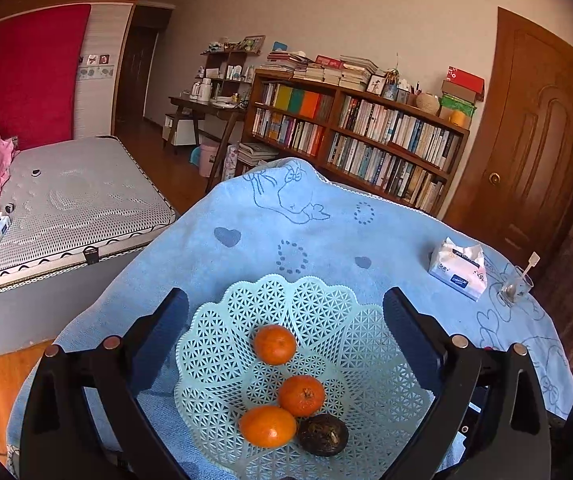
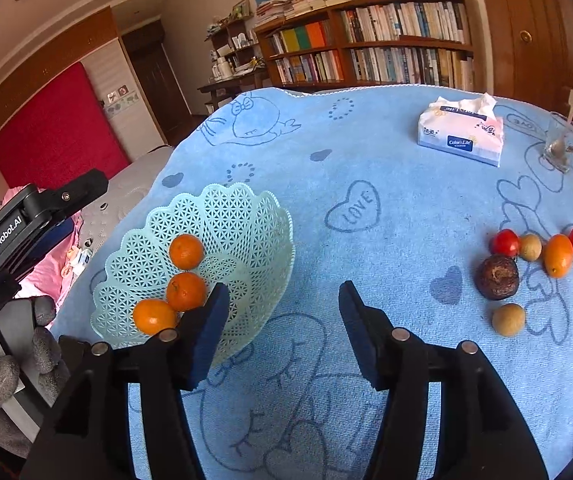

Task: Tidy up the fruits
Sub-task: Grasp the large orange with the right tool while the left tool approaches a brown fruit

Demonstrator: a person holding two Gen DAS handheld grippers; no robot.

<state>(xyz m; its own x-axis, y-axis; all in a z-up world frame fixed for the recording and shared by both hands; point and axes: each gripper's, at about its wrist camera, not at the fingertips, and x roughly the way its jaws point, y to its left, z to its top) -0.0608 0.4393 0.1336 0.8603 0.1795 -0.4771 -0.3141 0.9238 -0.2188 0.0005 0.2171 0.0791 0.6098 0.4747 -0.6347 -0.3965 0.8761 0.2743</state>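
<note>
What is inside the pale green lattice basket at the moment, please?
The basket holds three oranges and one dark brown round fruit. In the right wrist view, a hand-held gripper finger hides that dark fruit.

Left tool [image 1: 285,316] wide apart above mint basket [image 1: 326,304] with three oranges [image 1: 301,395] and a dark fruit [image 1: 323,434].

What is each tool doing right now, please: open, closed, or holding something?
Left tool: open, empty, over the pale green lattice plastic basket.
Right tool: open, empty, above the blue printed tablecloth.
</note>
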